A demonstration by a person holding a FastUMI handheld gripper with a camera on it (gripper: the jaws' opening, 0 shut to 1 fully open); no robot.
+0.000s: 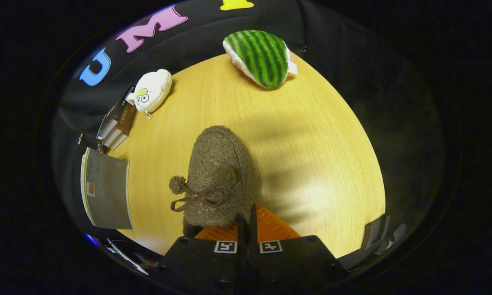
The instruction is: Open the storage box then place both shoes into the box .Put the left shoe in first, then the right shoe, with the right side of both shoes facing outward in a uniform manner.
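A fuzzy brown shoe [217,172] with a ribbon bow and two pom-poms lies just ahead of my fingers, its toe pointing away over the round wooden table [311,143]. My gripper [247,229] is shut, both fingers pressed close together on the shoe's heel rim. The heel end is hidden behind the fingers. I cannot tell whether the shoe rests on the table or hangs just above it.
A watermelon-striped plush [260,57] sits at the table's far edge. Far to the left lies a white plush toy [151,90], with a stack of small boxes [117,127] and a flat grey book-like item [106,190] nearer. Dark plastic parts [379,235] lie to the right of the fingers.
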